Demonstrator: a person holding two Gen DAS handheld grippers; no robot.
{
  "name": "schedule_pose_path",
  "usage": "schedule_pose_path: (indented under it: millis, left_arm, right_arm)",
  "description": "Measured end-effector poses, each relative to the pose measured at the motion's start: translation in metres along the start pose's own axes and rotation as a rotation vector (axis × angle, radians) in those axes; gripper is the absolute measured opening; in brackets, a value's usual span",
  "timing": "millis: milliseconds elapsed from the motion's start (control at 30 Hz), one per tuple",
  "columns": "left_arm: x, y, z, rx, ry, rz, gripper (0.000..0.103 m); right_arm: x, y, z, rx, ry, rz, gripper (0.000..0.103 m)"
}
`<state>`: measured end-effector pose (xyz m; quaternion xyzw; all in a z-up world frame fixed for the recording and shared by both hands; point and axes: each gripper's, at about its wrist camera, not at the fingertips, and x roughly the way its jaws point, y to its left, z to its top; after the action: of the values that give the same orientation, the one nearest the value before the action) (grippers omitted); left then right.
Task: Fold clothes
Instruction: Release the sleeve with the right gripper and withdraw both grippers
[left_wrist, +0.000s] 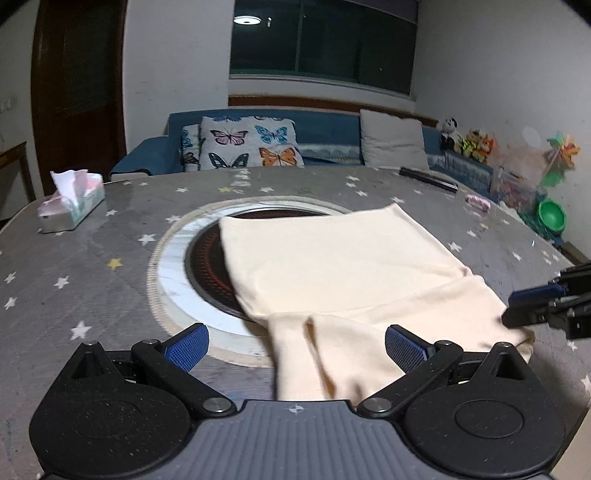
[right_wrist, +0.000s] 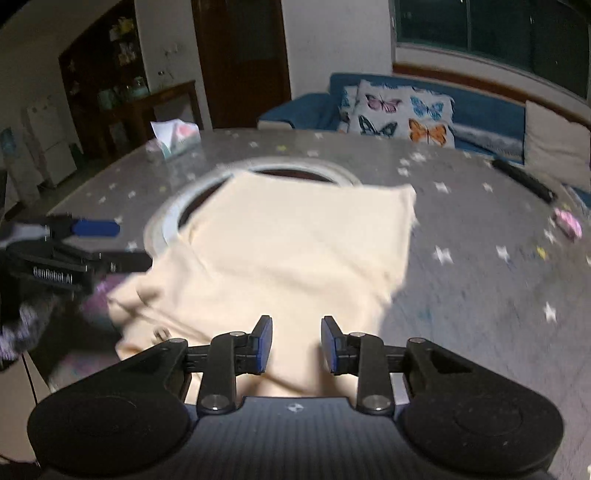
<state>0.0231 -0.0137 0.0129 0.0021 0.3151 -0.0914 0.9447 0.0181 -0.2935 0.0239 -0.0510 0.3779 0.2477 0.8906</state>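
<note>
A cream garment (left_wrist: 332, 266) lies folded on the grey star-patterned table (left_wrist: 92, 266), partly over a round inset burner (left_wrist: 207, 273). Its near edge hangs toward me. My left gripper (left_wrist: 295, 347) is open wide, its blue pads either side of the garment's near fold, holding nothing. My right gripper (right_wrist: 296, 343) is open over the garment's near edge (right_wrist: 295, 251); it also shows at the right edge of the left wrist view (left_wrist: 535, 306). The left gripper also shows at the left of the right wrist view (right_wrist: 96, 240).
A tissue box (left_wrist: 70, 206) stands at the far left of the table. A dark remote (left_wrist: 428, 179) and a small pink object (left_wrist: 478, 203) lie at the far right. A blue sofa with butterfly cushions (left_wrist: 247, 142) stands behind the table.
</note>
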Motion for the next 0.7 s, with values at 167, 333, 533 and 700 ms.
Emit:
schedule_pose_path:
  millis: [167, 333, 533, 700]
  left_arm:
    - [0.014, -0.013, 0.001, 0.039, 0.029, 0.035, 0.103]
    - [0.022, -0.013, 0.007, 0.045, 0.042, 0.065, 0.103]
    - [0.039, -0.012, 0.016, 0.053, 0.053, 0.114, 0.103]
    - [0.055, -0.006, 0.016, 0.051, 0.083, 0.165, 0.103]
  right_arm:
    - [0.012, -0.014, -0.019, 0.029, 0.048, -0.001, 0.029]
    - [0.009, -0.019, -0.007, 0.028, 0.007, 0.011, 0.029]
    - [0.028, -0.025, 0.016, 0.017, -0.043, 0.018, 0.029]
    - [0.050, -0.035, 0.019, 0.030, -0.020, 0.011, 0.028]
